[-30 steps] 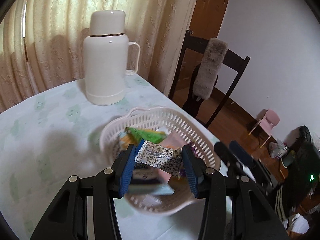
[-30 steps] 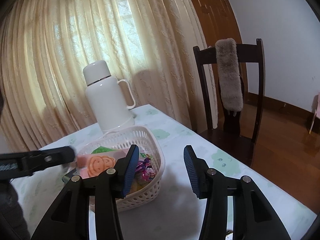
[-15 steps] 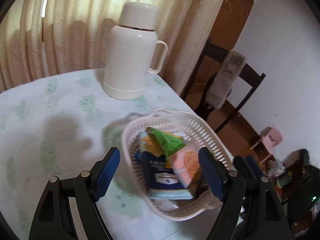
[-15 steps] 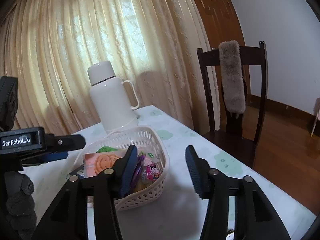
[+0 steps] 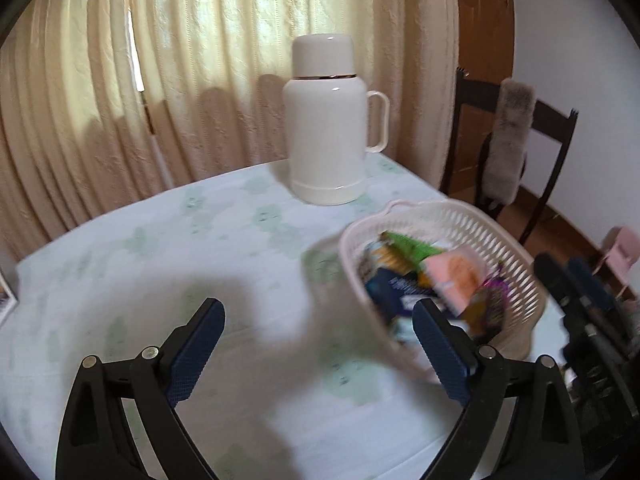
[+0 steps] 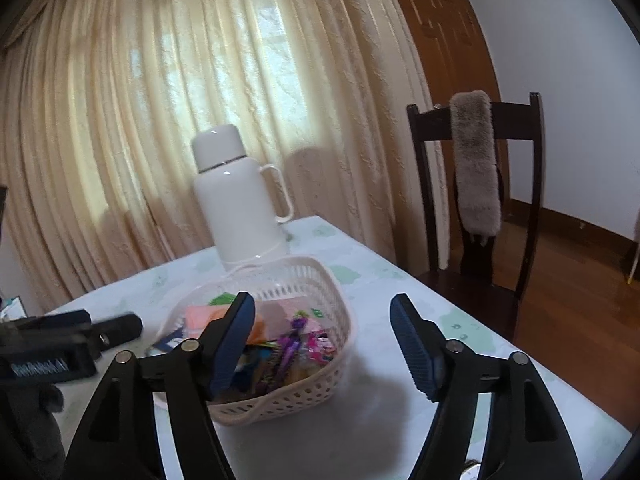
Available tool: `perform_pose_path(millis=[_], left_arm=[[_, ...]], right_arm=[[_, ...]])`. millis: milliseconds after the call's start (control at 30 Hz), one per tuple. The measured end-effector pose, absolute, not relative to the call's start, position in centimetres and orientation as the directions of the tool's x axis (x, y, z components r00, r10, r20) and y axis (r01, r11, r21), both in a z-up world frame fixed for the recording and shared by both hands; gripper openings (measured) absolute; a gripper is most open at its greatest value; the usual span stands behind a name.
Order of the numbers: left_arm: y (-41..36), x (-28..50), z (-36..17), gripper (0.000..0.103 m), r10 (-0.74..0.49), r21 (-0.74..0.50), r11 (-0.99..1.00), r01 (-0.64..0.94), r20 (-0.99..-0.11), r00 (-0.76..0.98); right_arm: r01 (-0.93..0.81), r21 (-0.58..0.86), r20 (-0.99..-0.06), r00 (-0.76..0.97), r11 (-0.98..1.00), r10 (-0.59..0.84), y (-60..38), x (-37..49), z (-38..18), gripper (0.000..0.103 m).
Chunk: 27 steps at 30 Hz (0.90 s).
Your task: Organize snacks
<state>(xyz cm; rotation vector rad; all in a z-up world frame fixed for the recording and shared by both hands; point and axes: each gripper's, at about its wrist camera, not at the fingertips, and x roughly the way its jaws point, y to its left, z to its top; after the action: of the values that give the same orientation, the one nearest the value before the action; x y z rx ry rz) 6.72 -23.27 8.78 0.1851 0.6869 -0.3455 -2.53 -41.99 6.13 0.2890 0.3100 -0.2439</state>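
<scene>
Soft daylight filters through the cream curtains behind the white thermos, leaving the room moderately bright. The left wrist view is smeared by motion blur (worst over the snack basket), with a broad shadow across the tablecloth. Both fisheye views bend at dark, vignetted corners.

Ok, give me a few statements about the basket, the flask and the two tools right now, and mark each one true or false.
1. The left tool is open and holds nothing. True.
2. The white basket is empty. False: it holds several snack packets.
3. The white flask stands upright on the table, behind the basket. True.
4. The right tool is shut on a packet. False: it is open, with nothing between its fingers.
5. A grey furry cover hangs on the chair back. True.
</scene>
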Motion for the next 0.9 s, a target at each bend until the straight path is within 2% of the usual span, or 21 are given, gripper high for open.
perform_pose_path(millis=[67,300,500,900], left_arm=[[-22.7,6.7,8.4,0.095,-0.201,0.083,0.94,0.332,-0.65,0.733],[-21.5,6.4,8.0,0.095,-0.168,0.101,0.948,0.303,-0.651,0.74],[-20.4,6.8,8.8,0.095,-0.125,0.121,0.959,0.256,-0.633,0.764],[-20.9,6.5,8.8,0.096,-0.097,0.196,0.945,0.263,-0.599,0.795]], right_arm=[[0.258,0.233,-0.322,0.93,0.938,-0.176,-41.6,-2.6,6.2,0.081],[0.185,0.208,-0.338,0.935,0.96,-0.107,-40.2,-2.0,5.9,0.083],[0.114,0.215,-0.348,0.937,0.97,-0.033,-39.6,-1.9,5.6,0.089],[0.084,0.178,-0.391,0.92,0.981,-0.008,-38.4,-1.5,5.0,0.091]])
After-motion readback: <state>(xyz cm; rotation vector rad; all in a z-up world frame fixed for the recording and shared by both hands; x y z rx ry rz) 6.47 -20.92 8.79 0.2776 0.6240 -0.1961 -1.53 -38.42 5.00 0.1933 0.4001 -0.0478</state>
